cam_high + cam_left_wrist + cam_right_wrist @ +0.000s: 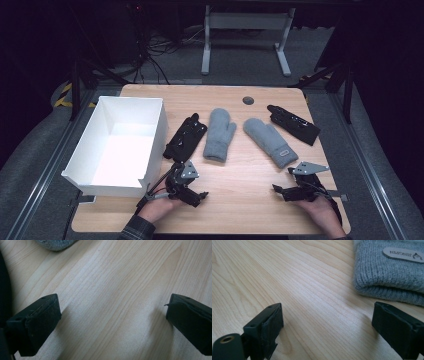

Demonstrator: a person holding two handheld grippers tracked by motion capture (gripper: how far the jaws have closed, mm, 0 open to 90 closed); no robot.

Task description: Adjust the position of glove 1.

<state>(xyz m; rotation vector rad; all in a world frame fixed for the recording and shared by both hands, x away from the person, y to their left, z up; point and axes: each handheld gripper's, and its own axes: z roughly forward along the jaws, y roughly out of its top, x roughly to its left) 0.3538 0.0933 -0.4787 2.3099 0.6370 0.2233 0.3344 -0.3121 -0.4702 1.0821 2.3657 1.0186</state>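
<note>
Two grey mittens lie mid-counter, and they're what I'm lined up on: the left mitten (218, 134) sits upright with its cuff toward me, the right mitten (270, 141) slants with its labelled cuff pointing near and right. Neither one is lifted. My right tool (280, 190) rests near that labelled cuff, jaws spread wide with only bare wood between them; in the right gripper view the mitten's cuff (392, 272) sits just beyond and to one side of the far jaw, not touched. My left tool (199, 196) is down at the near edge, just below the left mitten, jaws released too, nothing in them.

Outward from there: a black glove (185, 137) just left of the left mitten, another black glove (293, 124) at the far right. So that's two grey, two black, four pieces in all. One white box (100, 131) stands on the left of the counter (240, 210), and I see nothing inside it.

My read: the sorting hasn't begun. Everything is laid out, all four pieces still to go, presumably into that box.
</note>
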